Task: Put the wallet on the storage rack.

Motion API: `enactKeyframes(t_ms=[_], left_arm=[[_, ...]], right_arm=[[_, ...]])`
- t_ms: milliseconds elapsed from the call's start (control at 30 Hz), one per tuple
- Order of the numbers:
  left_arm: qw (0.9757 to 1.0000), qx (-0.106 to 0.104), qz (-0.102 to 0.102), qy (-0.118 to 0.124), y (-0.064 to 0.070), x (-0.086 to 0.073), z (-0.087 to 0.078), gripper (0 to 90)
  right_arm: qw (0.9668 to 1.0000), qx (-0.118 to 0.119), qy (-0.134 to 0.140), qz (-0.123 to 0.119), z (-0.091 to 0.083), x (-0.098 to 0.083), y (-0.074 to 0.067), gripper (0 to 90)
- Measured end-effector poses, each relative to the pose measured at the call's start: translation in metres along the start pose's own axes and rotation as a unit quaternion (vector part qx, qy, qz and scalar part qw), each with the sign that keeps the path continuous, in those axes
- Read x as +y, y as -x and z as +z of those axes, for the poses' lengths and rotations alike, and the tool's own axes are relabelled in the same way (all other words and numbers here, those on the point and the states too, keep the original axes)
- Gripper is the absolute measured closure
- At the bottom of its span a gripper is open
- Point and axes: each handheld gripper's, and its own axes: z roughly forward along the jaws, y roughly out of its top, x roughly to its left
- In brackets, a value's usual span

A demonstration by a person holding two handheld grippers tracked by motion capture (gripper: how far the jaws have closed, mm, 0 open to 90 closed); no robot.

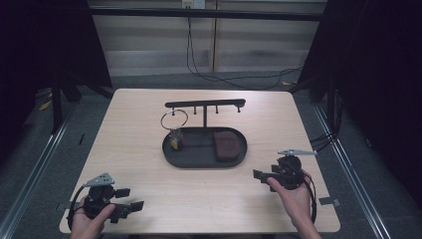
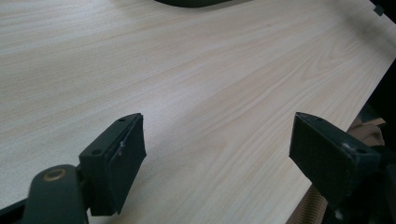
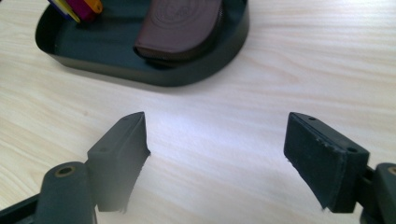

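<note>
Wooden table (image 1: 149, 179), black tray (image 1: 171, 158) at centre, brown pouch (image 1: 226, 145) inside. Your left gripper (image 1: 130, 199) near left, jaws spread, empty. Your right gripper (image 1: 259, 175) near right, jaws spread, empty.

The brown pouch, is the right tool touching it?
Apart. In the right gripper view the open right tool has bare table between it and the brown pouch, which lies in the black tray.

Cable (image 1: 219, 74) on floor behind table (image 1: 149, 114), w/ metal rails (image 1: 30, 169).
</note>
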Motion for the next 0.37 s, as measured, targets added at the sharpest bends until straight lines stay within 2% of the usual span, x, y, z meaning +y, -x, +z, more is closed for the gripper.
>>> enactKeyframes(t_ms=[100,233,300,367], left_arm=[[1.0,0.001,0.002,-0.004,0.0,0.0,0.0,18.4],[1.0,0.001,0.005,-0.004,0.001,0.0,0.0,18.4],[1.0,0.0,0.007,-0.003,0.002,0.0,-0.001,18.4],[1.0,0.0,0.006,0.001,0.001,0.0,-0.002,18.4]], right_arm=[[1.0,-0.008,-0.001,-0.002,-0.002,-0.011,0.005,21.2],[0.9996,0.003,0.017,0.023,-0.002,-0.025,0.016,20.9],[0.9996,-0.011,0.018,0.016,-0.004,-0.027,0.02,20.5],[0.999,-0.022,0.032,0.02,-0.005,-0.03,0.025,20.2]])
